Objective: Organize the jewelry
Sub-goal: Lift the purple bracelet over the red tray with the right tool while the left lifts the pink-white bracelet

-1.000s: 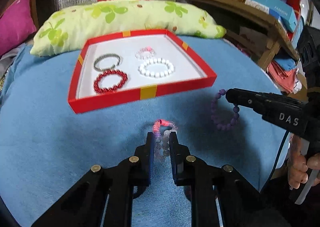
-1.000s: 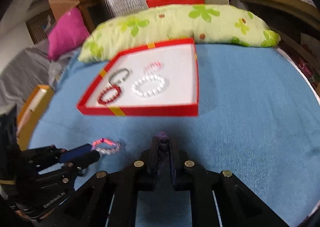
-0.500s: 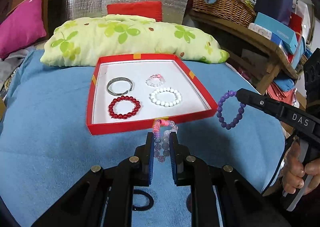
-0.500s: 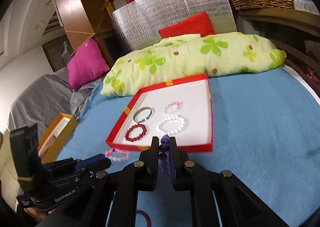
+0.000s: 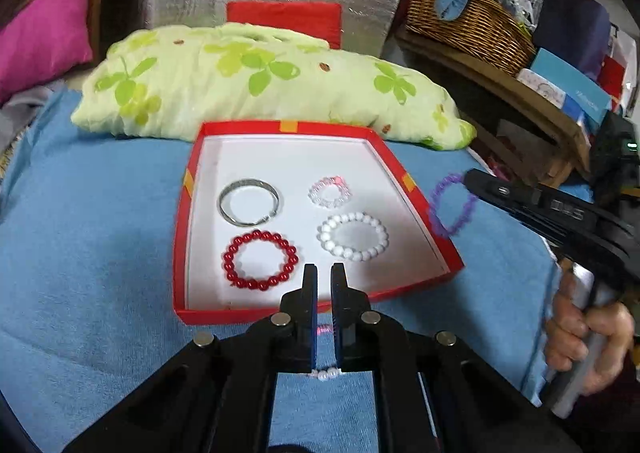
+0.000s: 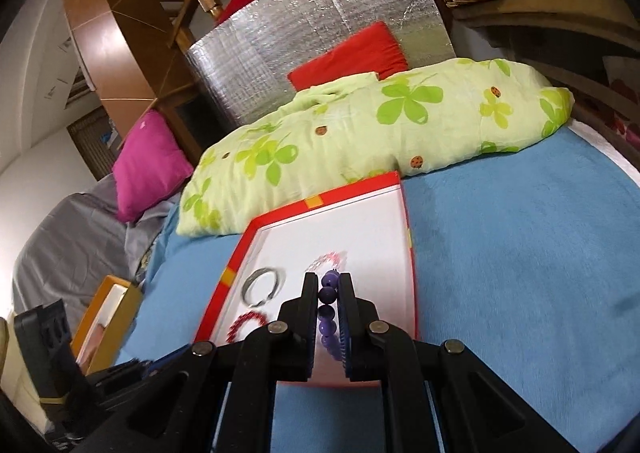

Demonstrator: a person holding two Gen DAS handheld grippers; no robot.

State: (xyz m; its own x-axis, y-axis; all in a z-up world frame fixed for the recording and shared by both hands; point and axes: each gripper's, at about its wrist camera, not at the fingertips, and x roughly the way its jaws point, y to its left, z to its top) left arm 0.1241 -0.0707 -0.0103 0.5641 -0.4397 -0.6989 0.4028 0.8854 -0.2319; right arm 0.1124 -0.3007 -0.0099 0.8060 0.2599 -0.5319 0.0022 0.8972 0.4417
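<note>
A red box with a white floor (image 5: 182, 237) lies on the blue bedspread and holds a silver bangle (image 5: 249, 200), a red bead bracelet (image 5: 260, 266), a white bead bracelet (image 5: 353, 236) and a small pink-clear bracelet (image 5: 330, 192). My left gripper (image 5: 324, 273) is shut on a pink and white bead bracelet (image 5: 325, 373) that hangs low between its fingers, above the box's near edge. My right gripper (image 6: 329, 280) is shut on a purple bead bracelet (image 6: 327, 313) over the box (image 6: 404, 237); it also shows in the left wrist view (image 5: 452, 209) beside the box's right wall.
A green floral pillow (image 5: 256, 81) lies just behind the box. A pink cushion (image 5: 40, 29) is at the left, a wicker basket (image 5: 468, 25) on a wooden shelf at the right. An orange box (image 6: 108, 317) sits off the left side of the bed.
Both grippers have lifted their bracelets off the bedspread and moved forward toward the red box. The purple bracelet now hangs by the box's right wall.
</note>
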